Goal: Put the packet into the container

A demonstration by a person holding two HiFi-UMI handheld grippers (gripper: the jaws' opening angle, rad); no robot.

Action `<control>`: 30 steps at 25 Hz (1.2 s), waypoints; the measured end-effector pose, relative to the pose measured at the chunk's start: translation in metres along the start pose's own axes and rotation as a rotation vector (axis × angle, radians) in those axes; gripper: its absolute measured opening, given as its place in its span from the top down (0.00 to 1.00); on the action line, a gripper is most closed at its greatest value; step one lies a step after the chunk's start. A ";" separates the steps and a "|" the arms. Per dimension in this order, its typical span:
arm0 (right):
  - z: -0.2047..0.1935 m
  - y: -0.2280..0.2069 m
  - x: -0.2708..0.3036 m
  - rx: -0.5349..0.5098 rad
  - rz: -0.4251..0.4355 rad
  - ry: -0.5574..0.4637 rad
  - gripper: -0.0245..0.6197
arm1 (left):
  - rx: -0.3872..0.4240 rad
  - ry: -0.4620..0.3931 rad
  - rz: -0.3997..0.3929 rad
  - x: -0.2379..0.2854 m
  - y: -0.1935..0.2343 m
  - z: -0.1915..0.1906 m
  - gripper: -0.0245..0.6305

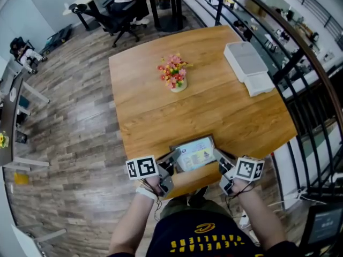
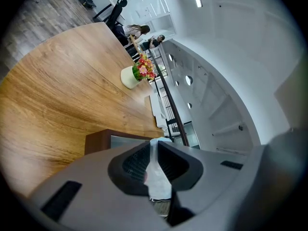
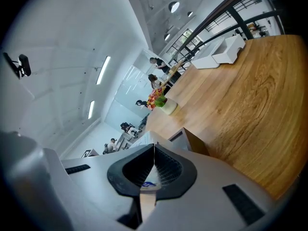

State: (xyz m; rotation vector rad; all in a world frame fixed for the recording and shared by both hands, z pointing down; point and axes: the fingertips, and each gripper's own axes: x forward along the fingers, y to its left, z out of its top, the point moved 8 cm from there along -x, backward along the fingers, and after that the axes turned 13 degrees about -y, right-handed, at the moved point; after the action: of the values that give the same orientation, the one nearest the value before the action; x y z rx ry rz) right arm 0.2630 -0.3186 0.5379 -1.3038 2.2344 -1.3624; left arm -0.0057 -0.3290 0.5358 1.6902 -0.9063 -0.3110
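Observation:
A pale blue and yellow packet point(image 1: 195, 155) lies flat over the open top of a dark brown container point(image 1: 210, 139) at the table's near edge. My left gripper point(image 1: 172, 164) is shut on the packet's left edge, and my right gripper point(image 1: 221, 164) is shut on its right edge. In the left gripper view the pale film of the packet point(image 2: 156, 177) is pinched between the jaws of the left gripper point(image 2: 154, 146), with the container's brown wall point(image 2: 96, 141) just ahead. In the right gripper view a corner of the packet point(image 3: 148, 183) sits in the shut right gripper point(image 3: 154, 150), next to the container's corner point(image 3: 195, 141).
A small pot of flowers point(image 1: 174, 74) stands mid-table. White boxes point(image 1: 246, 63) lie at the far right corner. A black railing point(image 1: 300, 52) runs along the table's right side. The wooden table point(image 1: 161, 111) ends just under my hands; office chairs and people are far behind.

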 end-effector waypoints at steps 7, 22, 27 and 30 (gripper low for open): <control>-0.007 -0.010 0.007 -0.073 -0.063 0.026 0.94 | 0.047 0.049 0.051 0.009 0.019 -0.003 0.90; -0.021 -0.018 0.016 -0.218 -0.132 0.059 0.94 | 0.272 0.146 0.159 0.015 0.028 -0.007 0.86; -0.022 -0.013 0.017 -0.231 -0.162 0.062 0.95 | 0.330 0.142 0.201 0.013 0.026 -0.002 0.85; -0.026 -0.013 0.017 -0.243 -0.175 0.081 0.95 | 0.321 0.129 0.193 0.009 0.025 0.002 0.85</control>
State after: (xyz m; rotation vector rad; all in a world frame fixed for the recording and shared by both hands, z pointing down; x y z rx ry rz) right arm 0.2454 -0.3187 0.5673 -1.5835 2.4532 -1.2487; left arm -0.0108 -0.3388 0.5597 1.8712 -1.0544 0.0776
